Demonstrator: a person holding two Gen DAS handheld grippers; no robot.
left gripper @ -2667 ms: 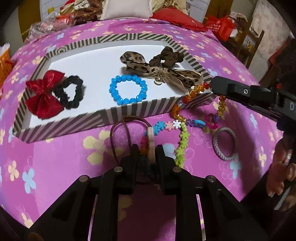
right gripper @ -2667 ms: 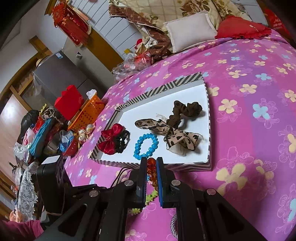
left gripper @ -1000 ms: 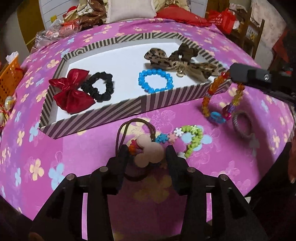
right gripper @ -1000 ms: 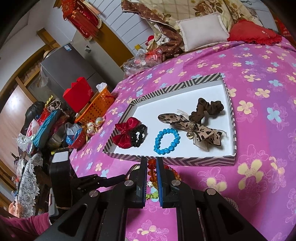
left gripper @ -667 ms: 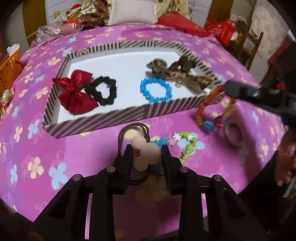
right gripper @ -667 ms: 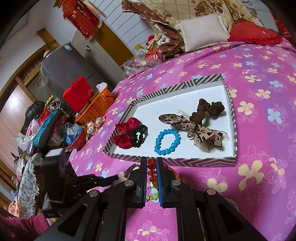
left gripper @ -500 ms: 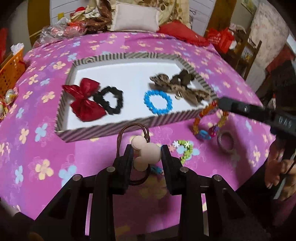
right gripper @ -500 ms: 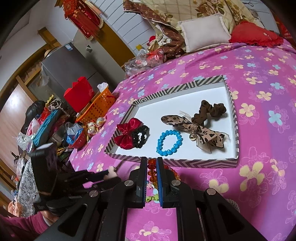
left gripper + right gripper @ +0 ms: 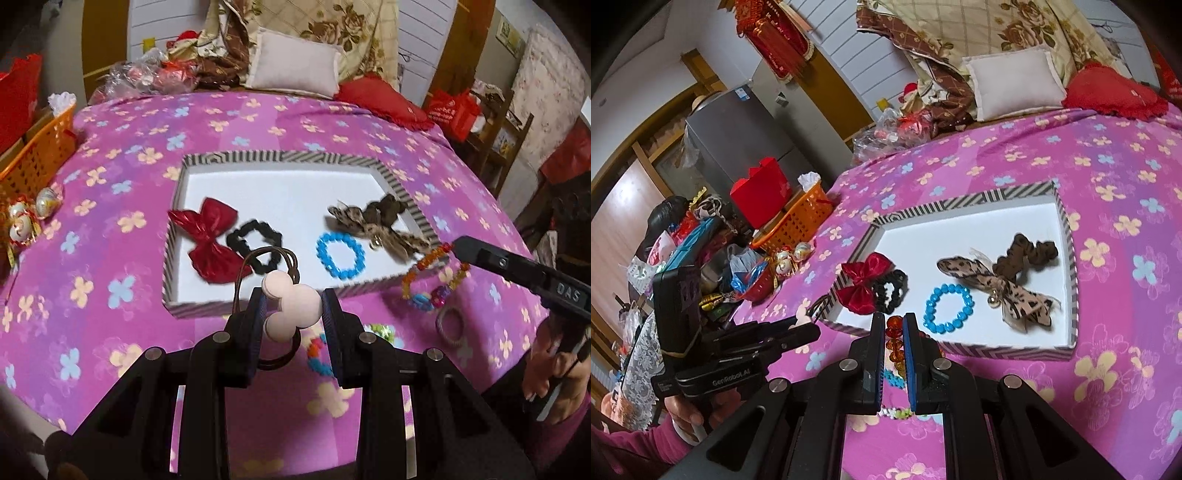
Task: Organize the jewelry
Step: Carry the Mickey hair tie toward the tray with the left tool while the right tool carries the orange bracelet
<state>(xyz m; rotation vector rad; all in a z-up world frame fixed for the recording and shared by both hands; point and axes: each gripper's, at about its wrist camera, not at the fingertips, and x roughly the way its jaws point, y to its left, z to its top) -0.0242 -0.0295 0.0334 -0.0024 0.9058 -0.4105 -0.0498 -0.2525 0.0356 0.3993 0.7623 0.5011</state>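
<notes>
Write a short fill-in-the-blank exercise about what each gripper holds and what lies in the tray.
1. The left gripper holds a hair tie with a mouse-head ____.
2. The right gripper is shut on an orange beaded ____.
3. The bracelet in the striped tray is ____.

Missing words: charm; bracelet; blue

bed | pink floral cover | on it: striped tray, grey ring, pillow

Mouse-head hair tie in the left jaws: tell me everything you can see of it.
The mouse-head hair tie is a pale pink, matte, flat charm: one round head and two round ears, on a thin brown elastic loop. The left gripper clamps the head edge-on between its jaws, lifted off the pink bedspread. The loop arcs above and hangs below the charm.
</notes>
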